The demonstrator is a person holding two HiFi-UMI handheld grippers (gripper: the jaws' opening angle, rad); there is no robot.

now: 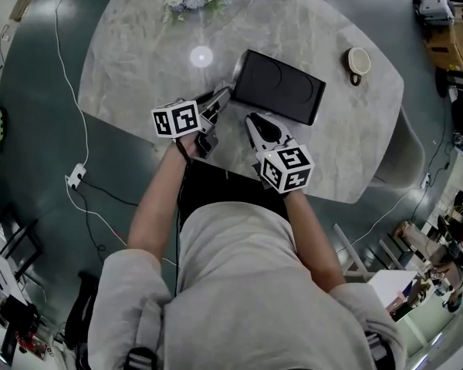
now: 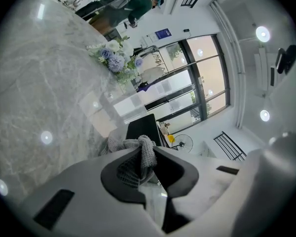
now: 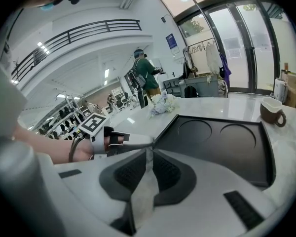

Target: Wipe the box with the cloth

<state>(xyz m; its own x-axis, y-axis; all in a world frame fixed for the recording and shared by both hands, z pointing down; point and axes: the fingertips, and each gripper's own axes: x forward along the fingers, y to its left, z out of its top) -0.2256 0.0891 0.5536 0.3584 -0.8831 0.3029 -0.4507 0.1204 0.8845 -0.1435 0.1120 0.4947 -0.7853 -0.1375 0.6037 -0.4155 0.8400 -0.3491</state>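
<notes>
On the marble table (image 1: 131,60), the left gripper (image 1: 221,96) clenches a grey knitted cloth (image 2: 146,145) at the left corner of the black box (image 1: 279,85), which lies mid-table. The right gripper (image 1: 254,121), jaws pressed together and empty, is just beside the box's near edge. A mug (image 1: 359,62) stands far right.

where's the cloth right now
The cloth is pinched in the left gripper, seen bunched between its jaws in the left gripper view, right by the left end of the black box on the marble table.
</notes>
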